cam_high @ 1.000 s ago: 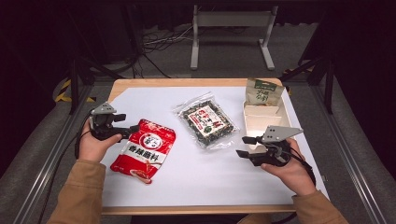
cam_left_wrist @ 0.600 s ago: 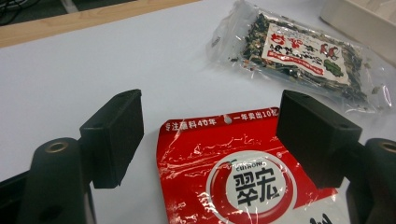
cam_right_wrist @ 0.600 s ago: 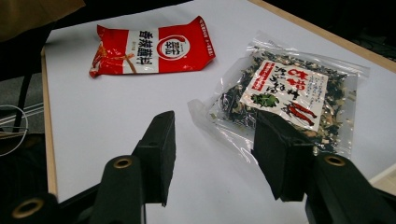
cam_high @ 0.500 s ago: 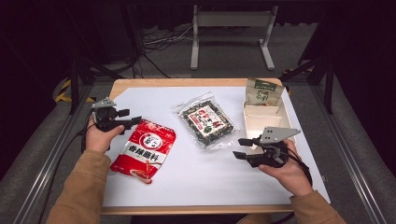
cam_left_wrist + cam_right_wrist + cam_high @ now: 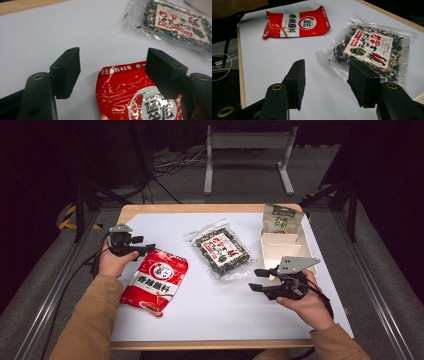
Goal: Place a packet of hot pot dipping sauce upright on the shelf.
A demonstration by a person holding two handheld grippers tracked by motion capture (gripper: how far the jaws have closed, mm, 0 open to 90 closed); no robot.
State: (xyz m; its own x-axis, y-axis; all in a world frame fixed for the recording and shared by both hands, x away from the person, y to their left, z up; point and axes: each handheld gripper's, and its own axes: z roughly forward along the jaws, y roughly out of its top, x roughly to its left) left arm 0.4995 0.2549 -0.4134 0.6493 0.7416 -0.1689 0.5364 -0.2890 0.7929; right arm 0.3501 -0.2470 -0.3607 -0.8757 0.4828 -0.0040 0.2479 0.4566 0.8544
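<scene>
The white-covered table [image 5: 210,310] takes up the middle of the high view, wooden rim showing at its far edge. On its left half lies the red sachet [image 5: 154,281], a flat glossy pouch with white lettering, a round white emblem and a small hang hole in its top seam, slanted with that top corner toward the left gripper [image 5: 142,249]. Beside it, mid-table, sits the clear packet [image 5: 220,249] of dark dried mix with a white-and-red label. At the right edge, a cardboard tray [image 5: 280,245]. The left gripper's jaws have just been closing a little yet stand apart, the sachet's top edge below them, pads not touching. The right gripper [image 5: 258,279] hovers near the clear packet, jaws apart, holding nothing.
</scene>
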